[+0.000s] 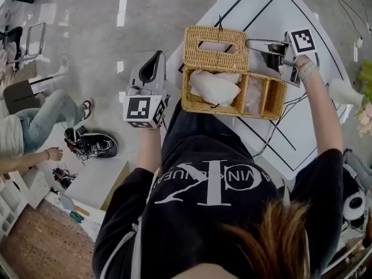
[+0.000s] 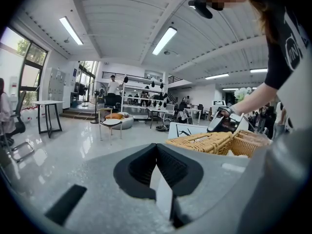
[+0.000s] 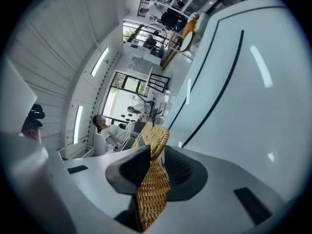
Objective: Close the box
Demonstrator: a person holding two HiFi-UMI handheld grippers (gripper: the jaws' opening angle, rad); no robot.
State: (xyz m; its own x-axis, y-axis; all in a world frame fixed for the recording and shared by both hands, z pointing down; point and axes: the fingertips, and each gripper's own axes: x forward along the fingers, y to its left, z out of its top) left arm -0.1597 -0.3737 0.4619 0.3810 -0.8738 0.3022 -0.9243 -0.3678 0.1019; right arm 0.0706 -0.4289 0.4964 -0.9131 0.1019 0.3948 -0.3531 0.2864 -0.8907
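Observation:
A wicker box [image 1: 264, 100] stands on the white table [image 1: 273, 10], with white paper [image 1: 214, 87] in its left compartment. Its lid [image 1: 215, 50] is raised at the far side and has a rectangular slot. My right gripper [image 1: 251, 44] reaches in from the right and is shut on the lid's right edge. In the right gripper view the woven lid [image 3: 152, 189] sits edge-on between the pads of that gripper [image 3: 155, 152]. My left gripper [image 1: 156, 60] hangs shut and holding nothing, left of the box and off the table. The left gripper view looks past that gripper [image 2: 157, 147] to the box [image 2: 204, 143].
Black lines cross the table. Left of it is glossy floor, with a seated person [image 1: 35, 127], gear on the floor [image 1: 93, 144] and a cardboard sheet [image 1: 93, 182]. Flowers [image 1: 365, 118] sit at the right edge.

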